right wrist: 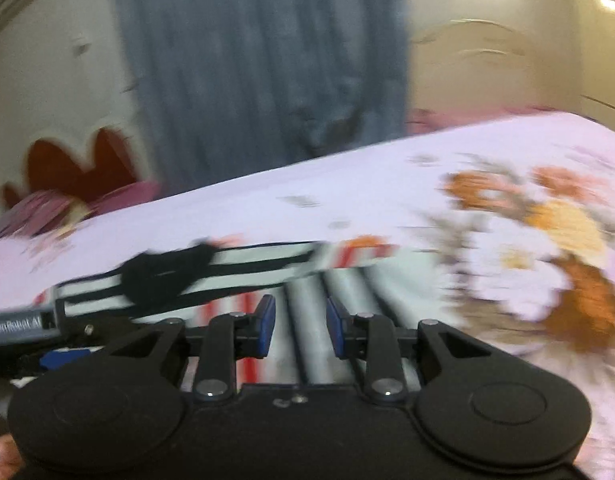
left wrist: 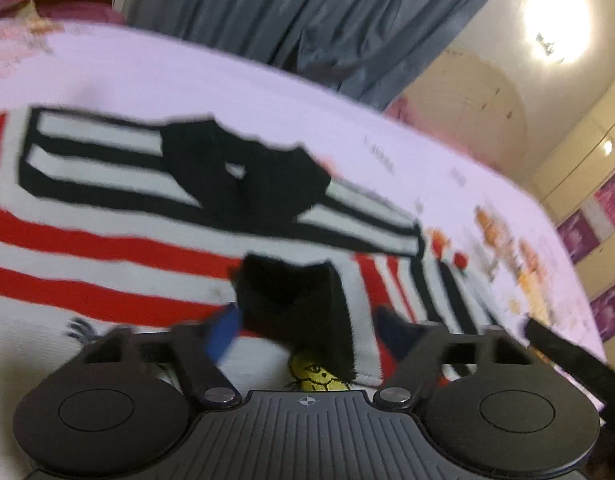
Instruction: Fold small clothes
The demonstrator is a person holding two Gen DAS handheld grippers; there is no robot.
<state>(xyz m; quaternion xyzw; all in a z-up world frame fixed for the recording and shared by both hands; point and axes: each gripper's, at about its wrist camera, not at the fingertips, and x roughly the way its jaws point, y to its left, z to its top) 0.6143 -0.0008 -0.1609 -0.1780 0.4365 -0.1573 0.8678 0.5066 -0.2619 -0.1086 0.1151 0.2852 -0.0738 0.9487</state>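
A small striped garment [left wrist: 107, 248] in white, red and black lies on the bed; its black-and-white striped part [left wrist: 99, 156] is spread out flat. My left gripper [left wrist: 307, 328] is open, and a black cuff [left wrist: 295, 304] of the garment stands between its blue pads [left wrist: 223, 332]. A yellow print [left wrist: 315, 376] shows just below. In the right wrist view my right gripper [right wrist: 300, 330] is open and empty, low over the garment's striped edge [right wrist: 211, 268]. The view is blurred.
The bed has a pale sheet [left wrist: 187, 72] with an orange flower print [right wrist: 547, 240]. A grey curtain [left wrist: 307, 12] hangs behind the bed. A pink pillow [right wrist: 55, 208] lies at the far left. The other gripper's body [right wrist: 15, 324] shows at the left edge.
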